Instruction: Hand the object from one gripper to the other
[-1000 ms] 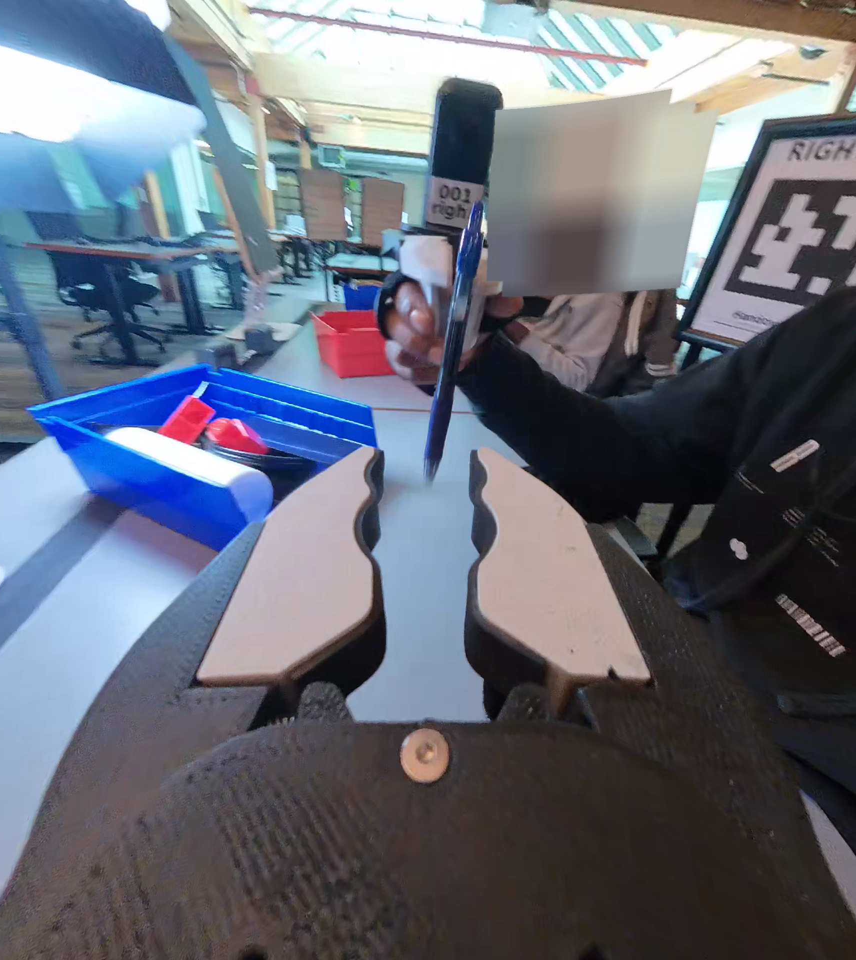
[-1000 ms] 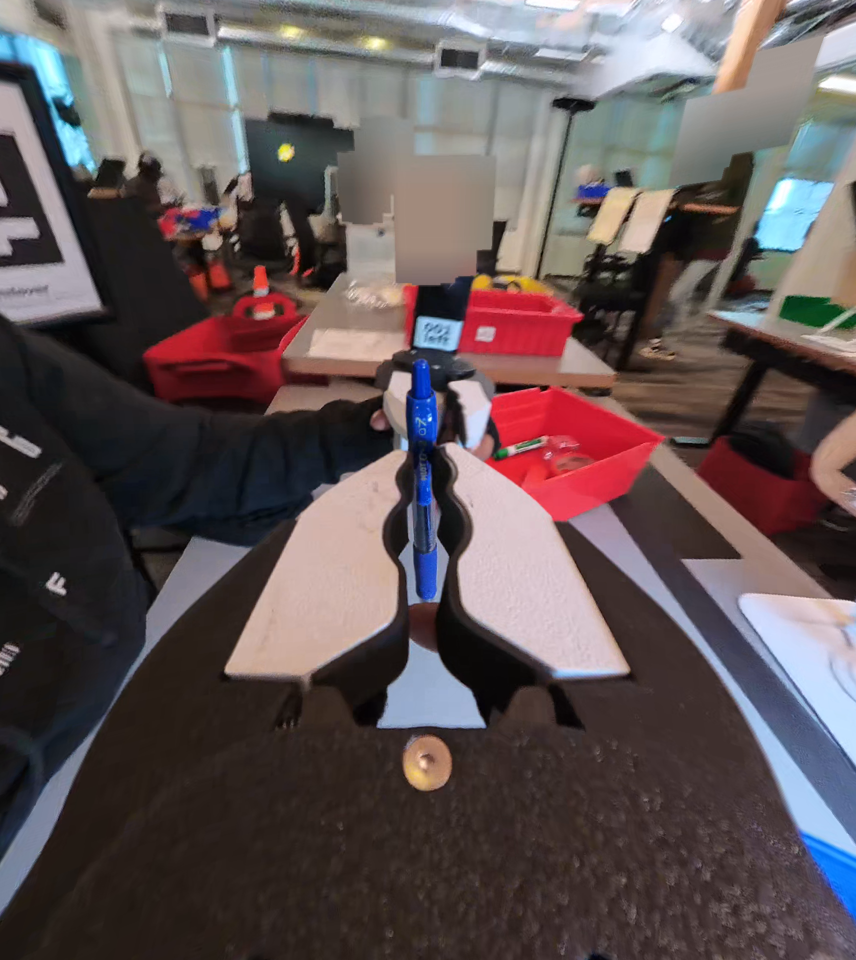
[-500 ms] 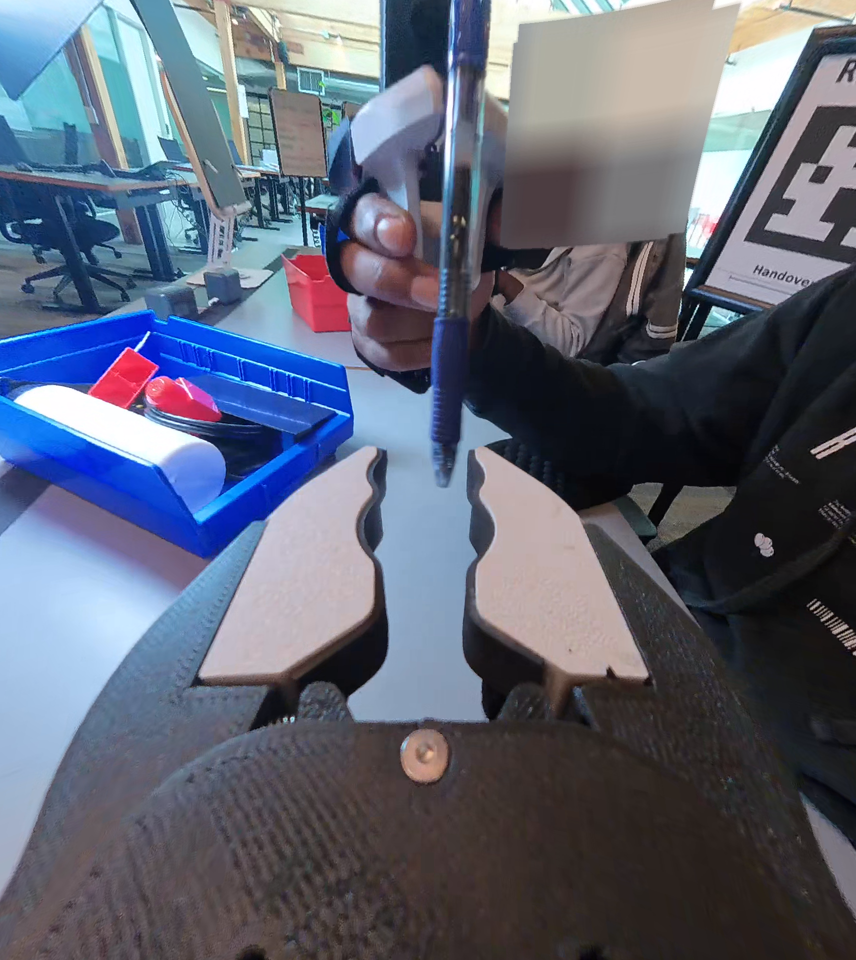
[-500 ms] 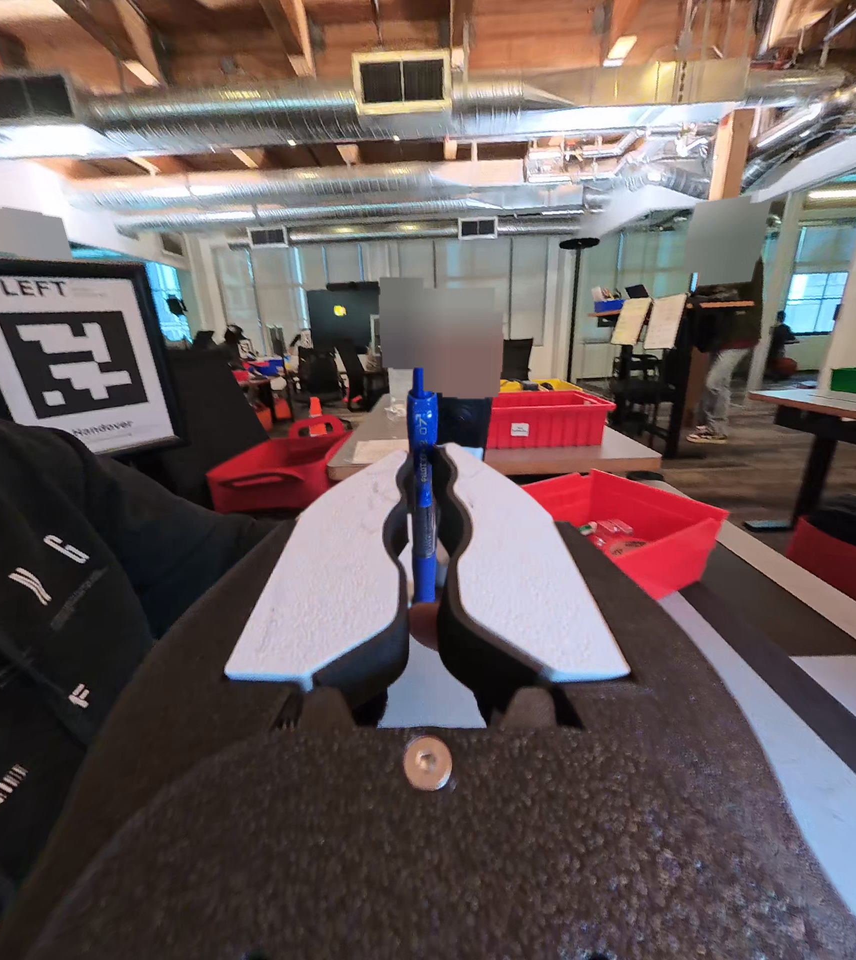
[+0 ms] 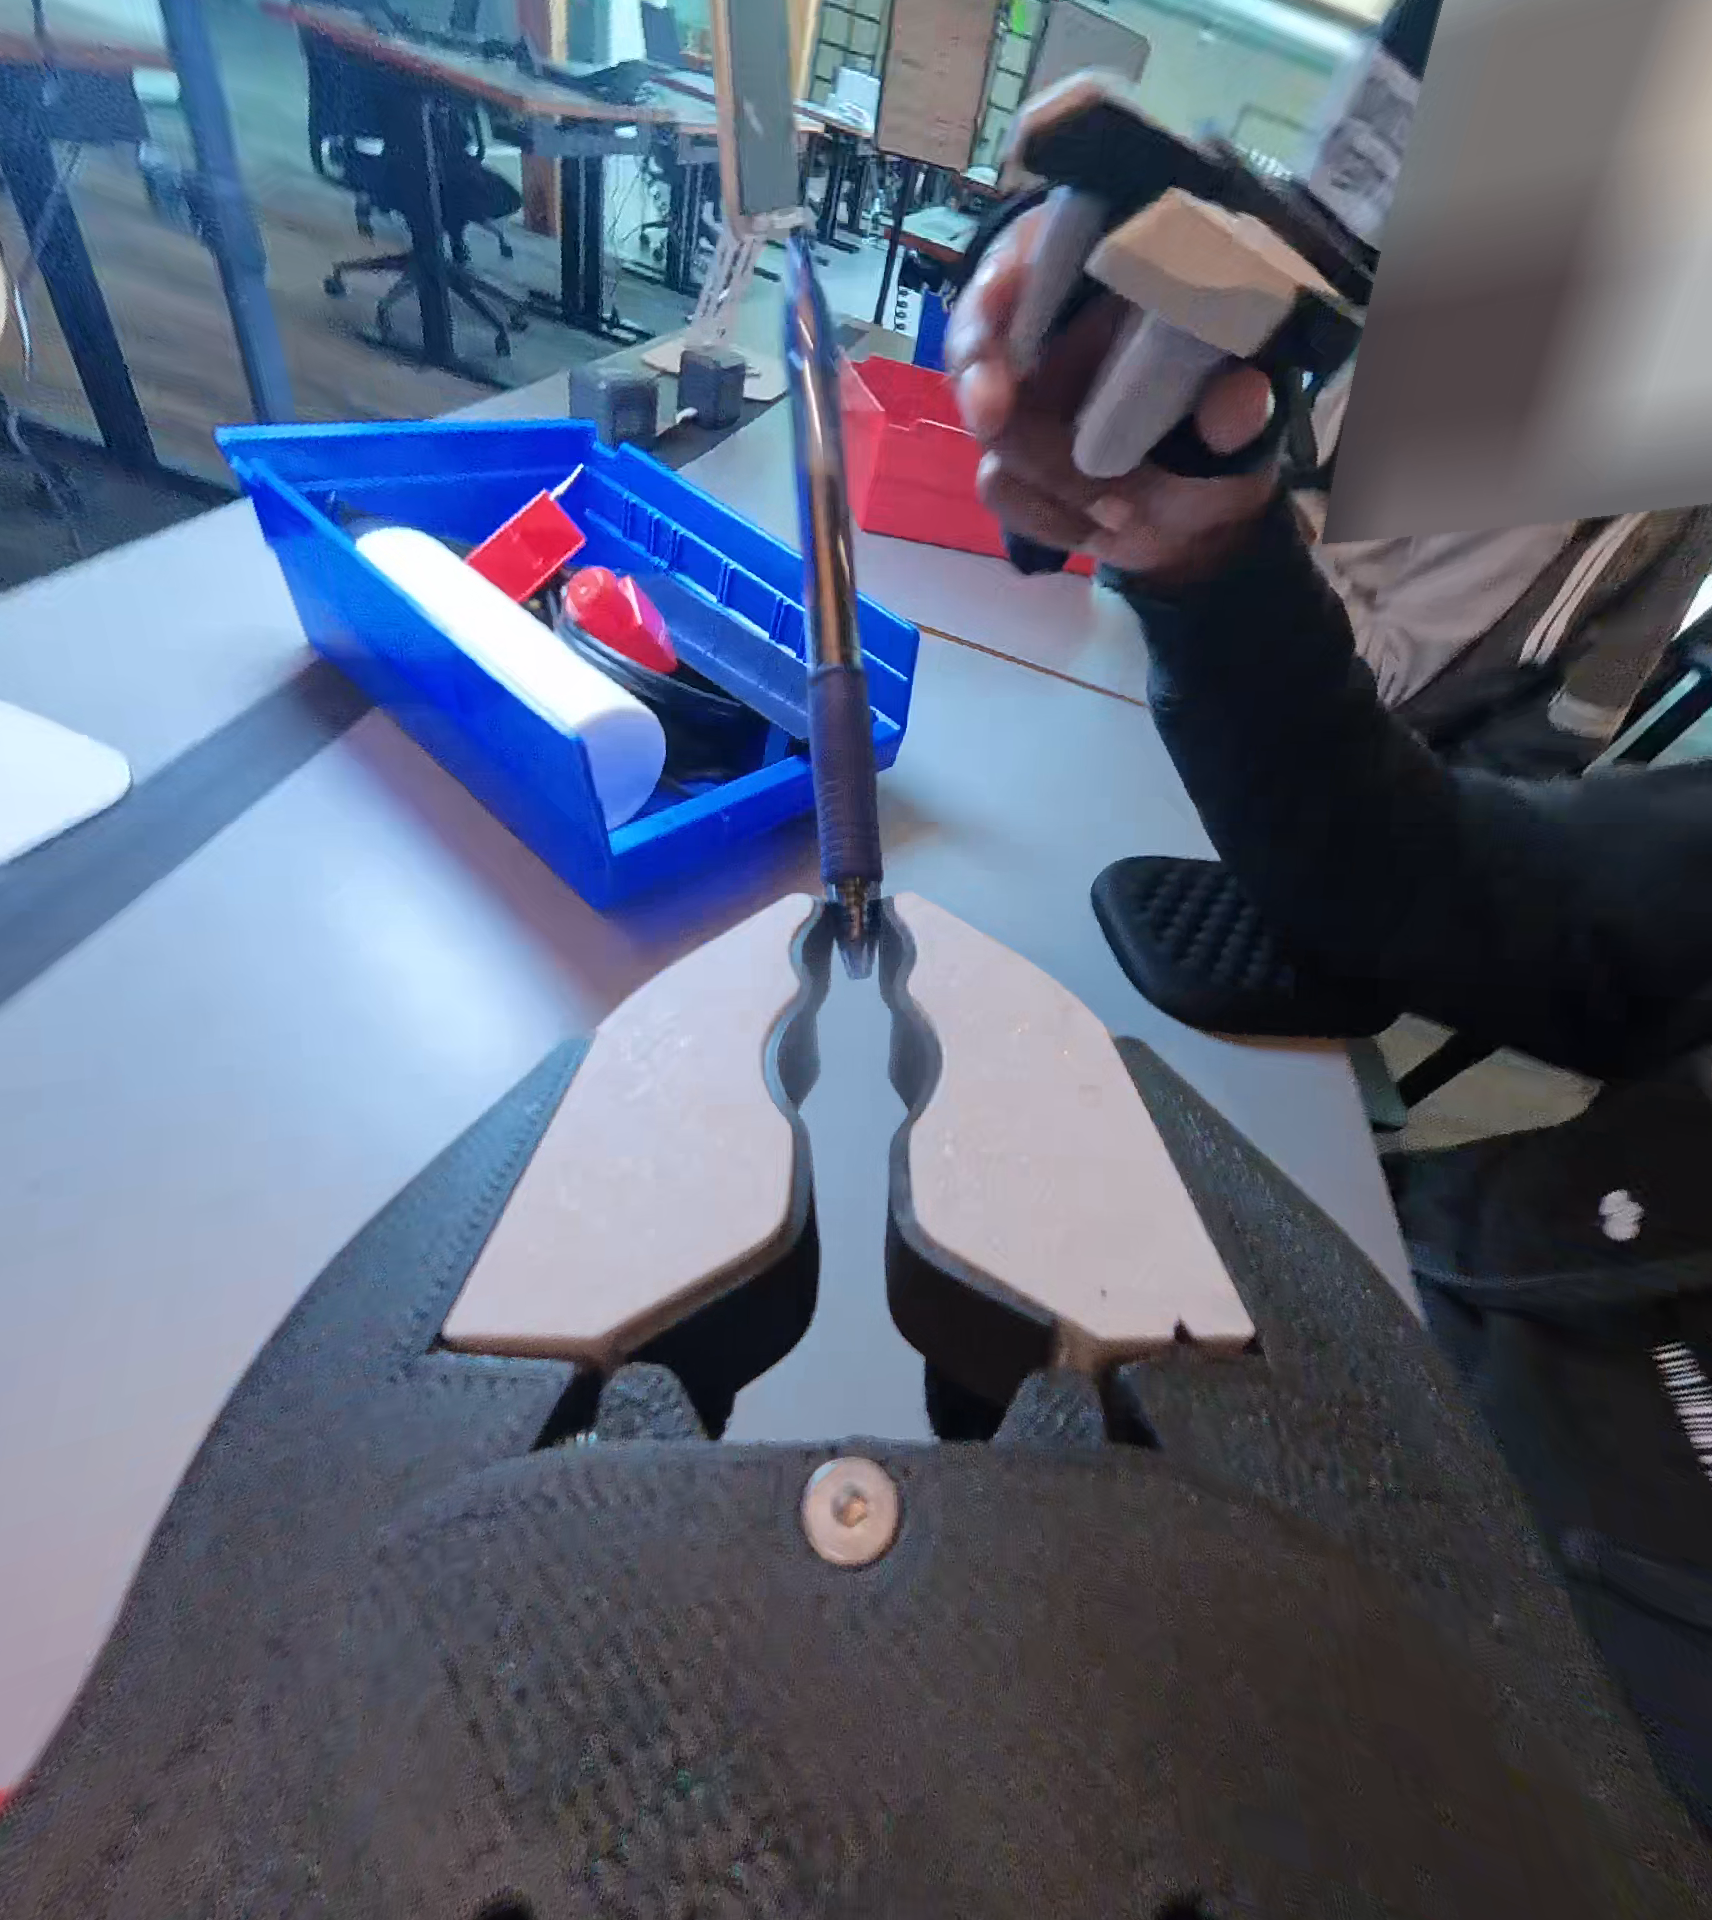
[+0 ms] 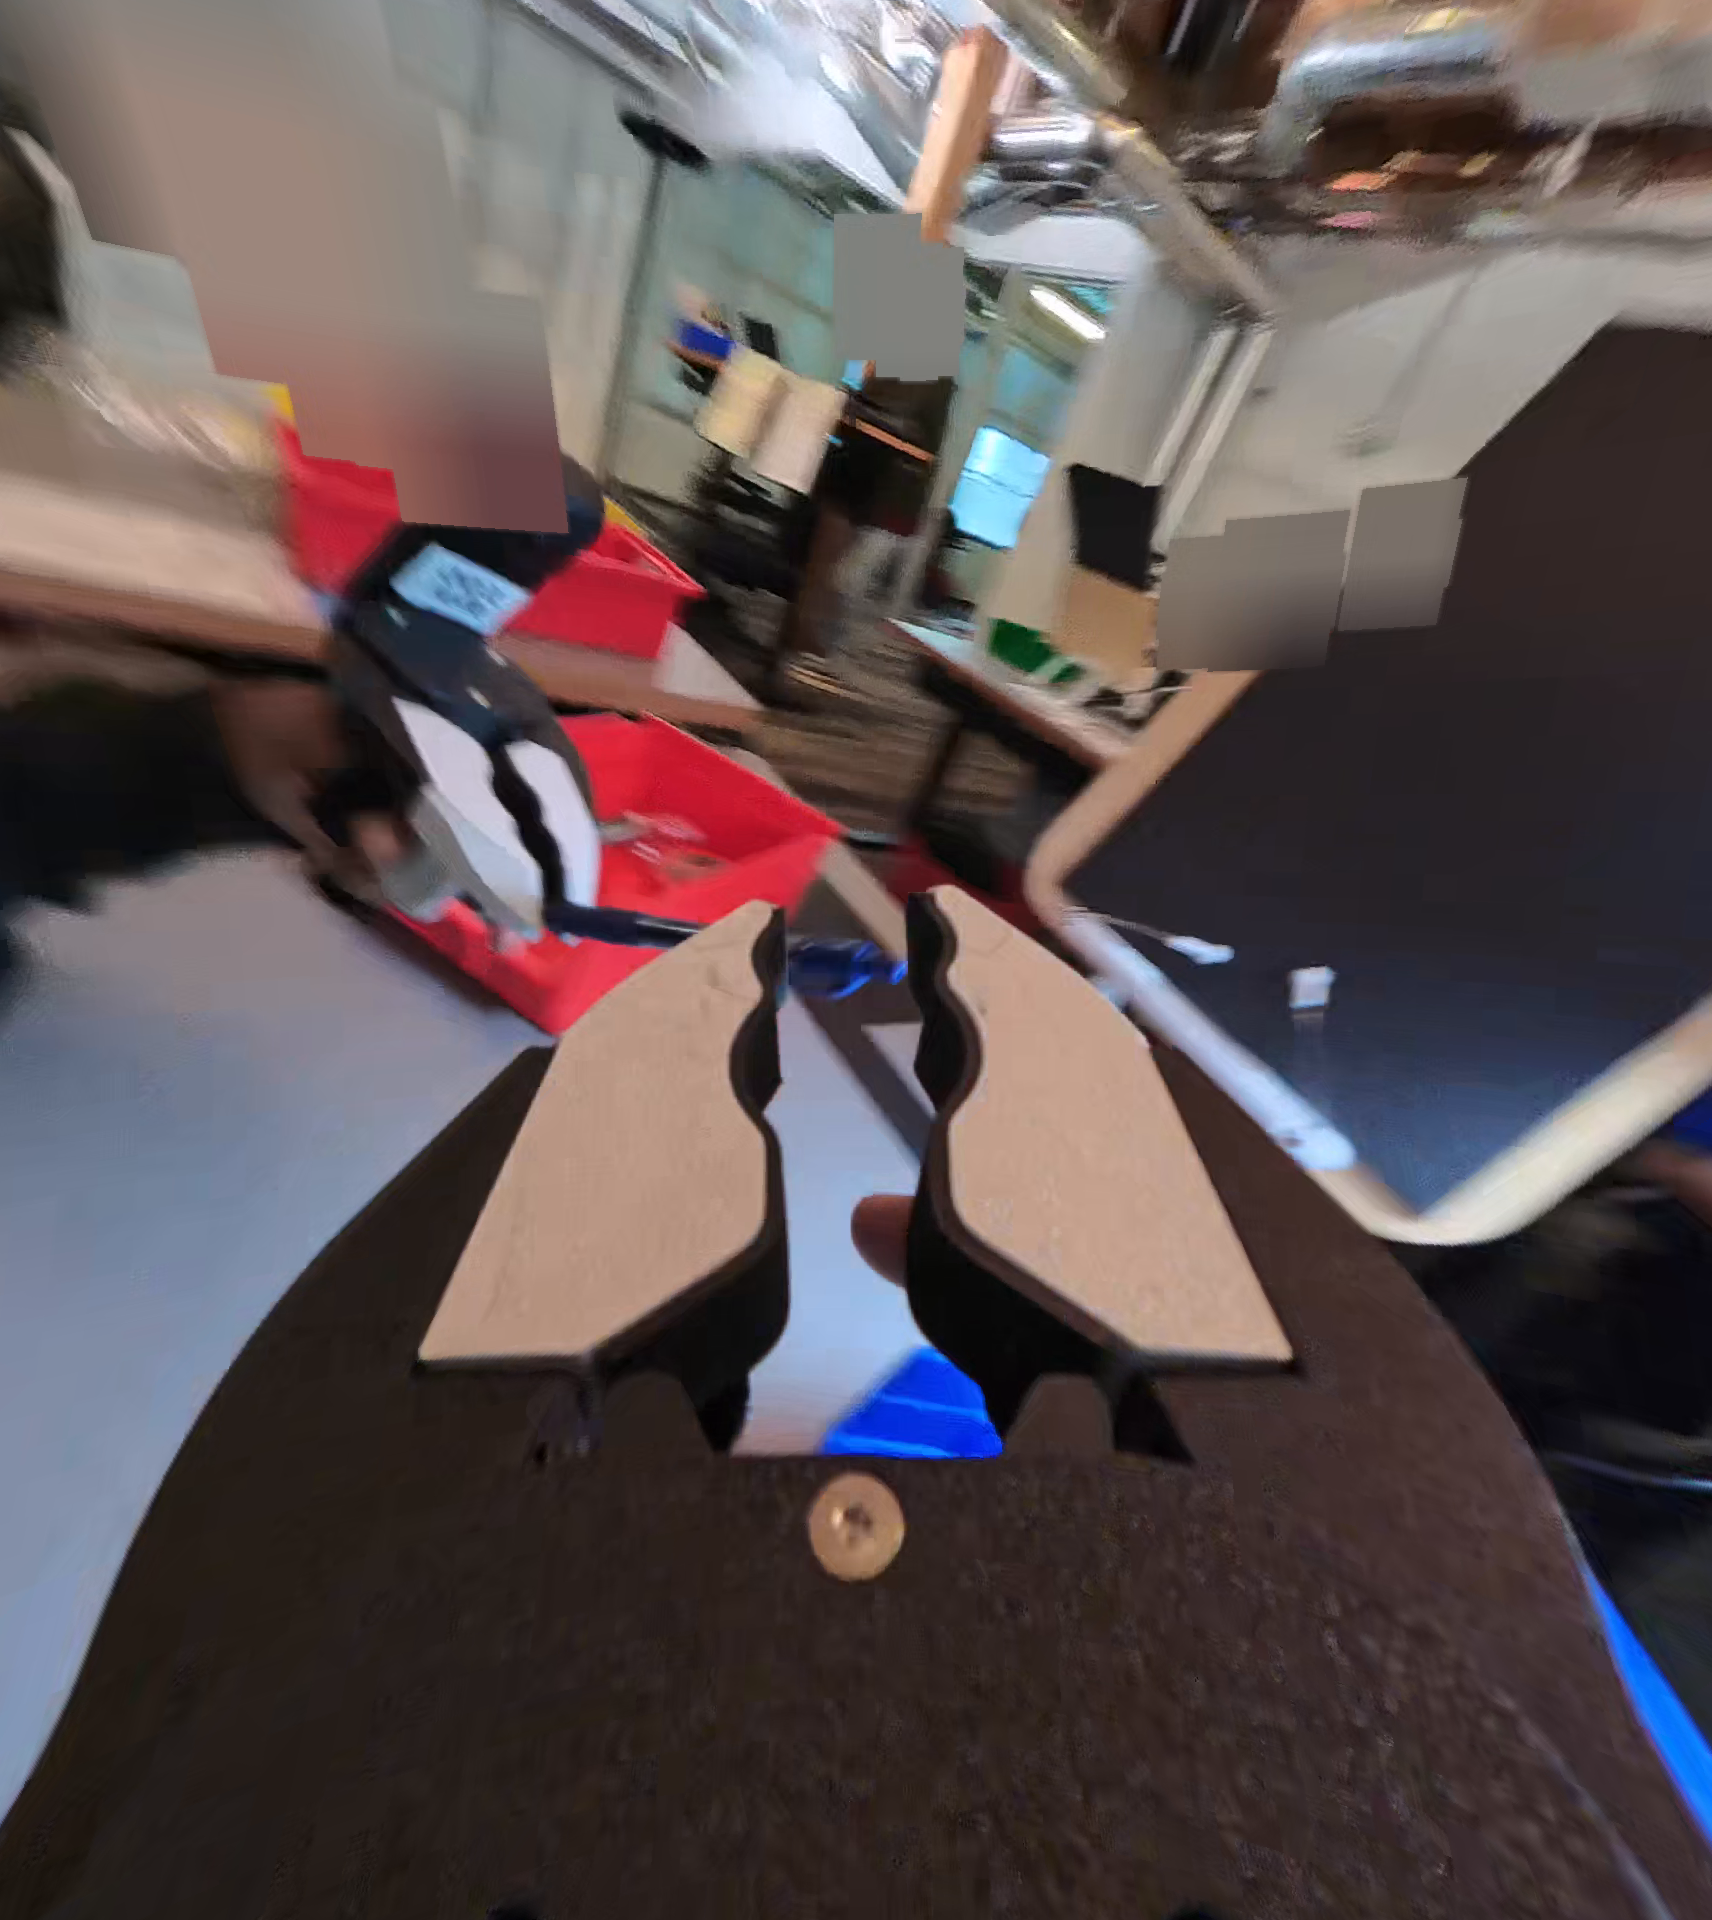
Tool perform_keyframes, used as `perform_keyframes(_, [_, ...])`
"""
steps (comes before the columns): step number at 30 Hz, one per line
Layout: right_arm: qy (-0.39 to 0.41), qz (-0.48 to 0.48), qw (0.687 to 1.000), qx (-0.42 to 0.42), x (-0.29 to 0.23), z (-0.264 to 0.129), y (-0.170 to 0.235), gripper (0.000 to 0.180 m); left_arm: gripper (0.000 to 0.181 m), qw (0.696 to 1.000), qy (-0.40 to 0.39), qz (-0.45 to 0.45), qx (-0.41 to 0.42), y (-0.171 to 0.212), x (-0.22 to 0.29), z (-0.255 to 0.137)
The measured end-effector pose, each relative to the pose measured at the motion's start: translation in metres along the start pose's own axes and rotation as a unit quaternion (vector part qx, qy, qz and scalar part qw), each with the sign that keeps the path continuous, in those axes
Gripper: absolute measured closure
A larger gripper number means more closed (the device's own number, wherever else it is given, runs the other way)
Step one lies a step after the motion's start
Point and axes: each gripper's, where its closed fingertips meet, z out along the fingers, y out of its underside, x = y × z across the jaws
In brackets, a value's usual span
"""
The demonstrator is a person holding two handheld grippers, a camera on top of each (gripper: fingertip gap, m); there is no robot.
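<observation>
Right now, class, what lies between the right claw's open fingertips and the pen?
Nothing: in the right wrist view, only open air separates the right claw from the blue pen just beyond.

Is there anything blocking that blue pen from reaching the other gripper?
Nothing visible does. The blue pen already sits pinched by its tip in the left gripper, and the right gripper is open, clear of it.

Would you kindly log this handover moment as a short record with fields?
object: blue pen
holder: left gripper, shut on the pen's tip end
pen pose: near upright in the left wrist view, leaning slightly
right gripper: open, empty, fingers apart; pen beyond its tips
handover stage: pen in the left gripper only
table: blue bin behind the pen
</observation>
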Motion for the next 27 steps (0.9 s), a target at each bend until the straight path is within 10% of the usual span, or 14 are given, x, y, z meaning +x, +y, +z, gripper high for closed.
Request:
perform_keyframes(7, [-0.017,-0.34,0.921,-0.189,-0.063,0.044,0.055,0.153,0.173,0.995,-0.036,-0.071,-0.055,0.028,-0.024,0.013])
perform_keyframes(12, [-0.053,-0.352,0.894,-0.272,-0.089,0.081,0.129,0.151,0.173,0.993,-0.049,-0.043,-0.097,0.043,-0.018,0.029])
perform_keyframes(19, [-0.078,-0.233,0.937,-0.249,-0.08,0.076,0.132,0.167,0.17,0.993,-0.052,0.075,-0.079,0.034,-0.01,0.028])
perform_keyframes(23, [-0.07,-0.042,0.992,-0.097,-0.058,0.066,0.075,0.167,0.159,0.995,-0.036,0.095,-0.021,0.015,-0.004,0.018])
perform_keyframes(27, [-0.098,0.15,0.982,0.055,-0.048,0.055,0.019,0.167,0.152,0.997,0.027,0.068,0.025,0.012,0.014,0.033])
